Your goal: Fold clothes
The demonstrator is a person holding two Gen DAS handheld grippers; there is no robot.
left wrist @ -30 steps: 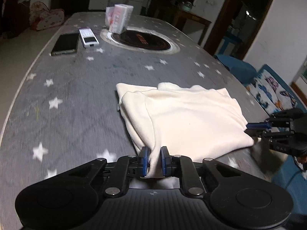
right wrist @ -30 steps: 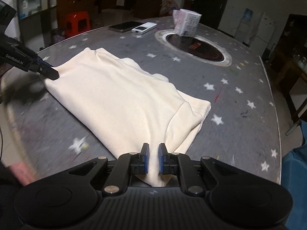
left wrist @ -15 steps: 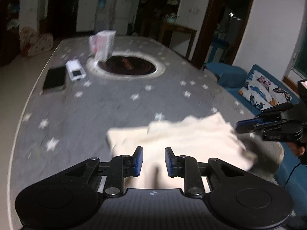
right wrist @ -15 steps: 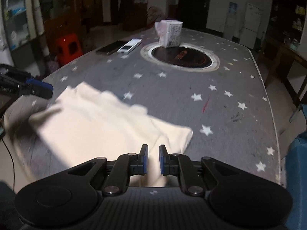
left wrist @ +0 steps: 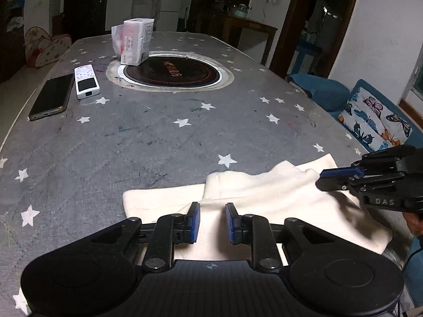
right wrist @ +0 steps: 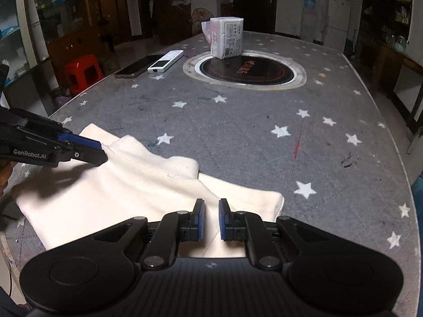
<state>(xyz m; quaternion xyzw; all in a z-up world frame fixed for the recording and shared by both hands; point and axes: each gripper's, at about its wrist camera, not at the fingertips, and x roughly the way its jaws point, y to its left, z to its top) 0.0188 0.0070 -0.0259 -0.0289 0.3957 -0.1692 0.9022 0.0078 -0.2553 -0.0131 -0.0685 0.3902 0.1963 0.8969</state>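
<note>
Folded cream fabric garment [left wrist: 264,206] lies flat at the near edge of the grey star-print bench [left wrist: 158,145], in layers: a thicker fold on top, a thinner panel sticking out on the left claw's side.

Left claw [left wrist: 211,223]: jaws parted with a clear gap, blue pads [left wrist: 194,222] empty, hovering over the garment's near edge. Nothing gripped.

Right claw [right wrist: 211,219]: jaws parted with a narrower gap, nothing between the pads [right wrist: 200,219], sitting above the garment near its corner. In the left wrist view its tips are over the garment's far corner; cannot tell whether they touch the cloth.

Each claw shows up in the other's camera, at opposite ends of the garment.

Further up the bench, well apart from the garment: round black inset hotplate with a pale ring [left wrist: 171,72], white paper-wrapped pack [left wrist: 134,42] standing on the hotplate's rim, white remote control [left wrist: 86,81] and dark smartphone [left wrist: 53,96] side by side near the bench edge.
</note>
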